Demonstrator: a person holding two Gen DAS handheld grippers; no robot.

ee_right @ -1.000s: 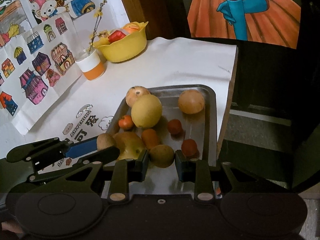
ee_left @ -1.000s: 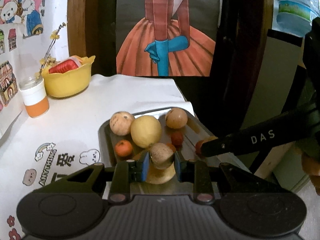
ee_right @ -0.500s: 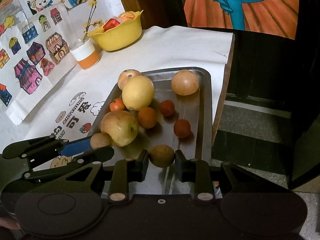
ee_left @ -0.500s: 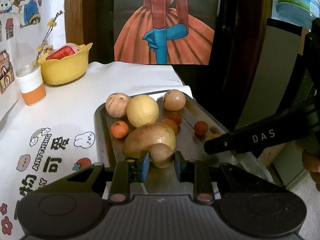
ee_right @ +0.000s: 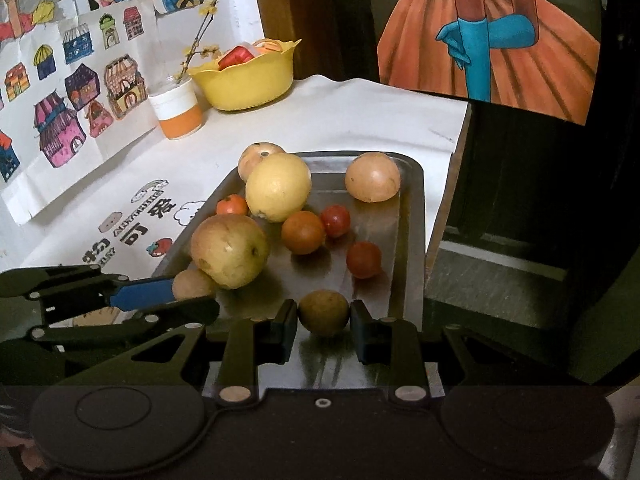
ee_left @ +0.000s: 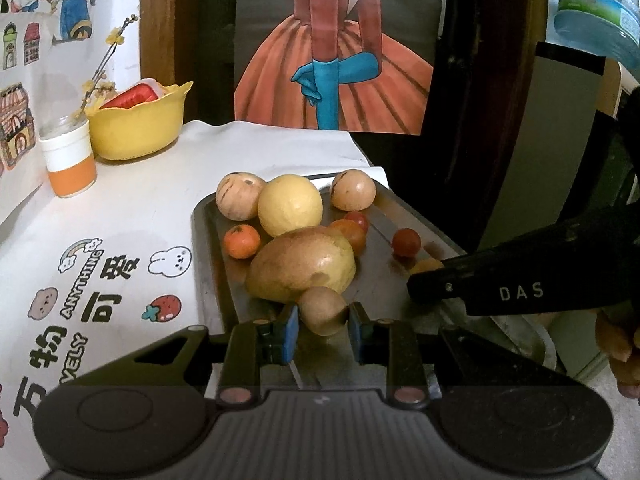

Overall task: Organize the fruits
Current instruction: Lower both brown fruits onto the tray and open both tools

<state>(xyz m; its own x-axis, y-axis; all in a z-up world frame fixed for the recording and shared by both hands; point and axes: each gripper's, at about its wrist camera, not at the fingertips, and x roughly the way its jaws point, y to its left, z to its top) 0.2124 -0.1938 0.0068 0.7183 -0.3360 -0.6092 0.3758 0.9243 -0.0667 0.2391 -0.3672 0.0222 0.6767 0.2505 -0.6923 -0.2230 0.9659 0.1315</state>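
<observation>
A metal tray (ee_left: 202,232) (ee_right: 418,208) on the white tablecloth carries a large yellow-brown apple (ee_left: 300,266) (ee_right: 230,250), a yellow round fruit (ee_left: 290,205), two tan round fruits (ee_left: 239,196) (ee_left: 353,190), a small orange (ee_left: 241,241) and small red tomatoes (ee_right: 363,259). My left gripper (ee_left: 323,315) (ee_right: 194,296) is shut on a small brown fruit (ee_left: 323,308) just in front of the apple, over the tray's near left end. My right gripper (ee_right: 324,317) is shut on a small olive-brown fruit (ee_right: 324,312) over the near right end. Its black finger (ee_left: 500,292) crosses the left wrist view.
A yellow bowl (ee_left: 138,132) (ee_right: 248,80) with red items and a white-orange cup (ee_left: 70,160) holding a twig stand at the back left. The tray lies along the table's right edge (ee_right: 448,184), with a drop to the floor beyond. A hand (ee_left: 620,344) shows at the right.
Both grippers have drawn back toward the tray's near end, each carrying its small fruit. The large apple has come fully into view. The fruits on the tray have stayed in place.
</observation>
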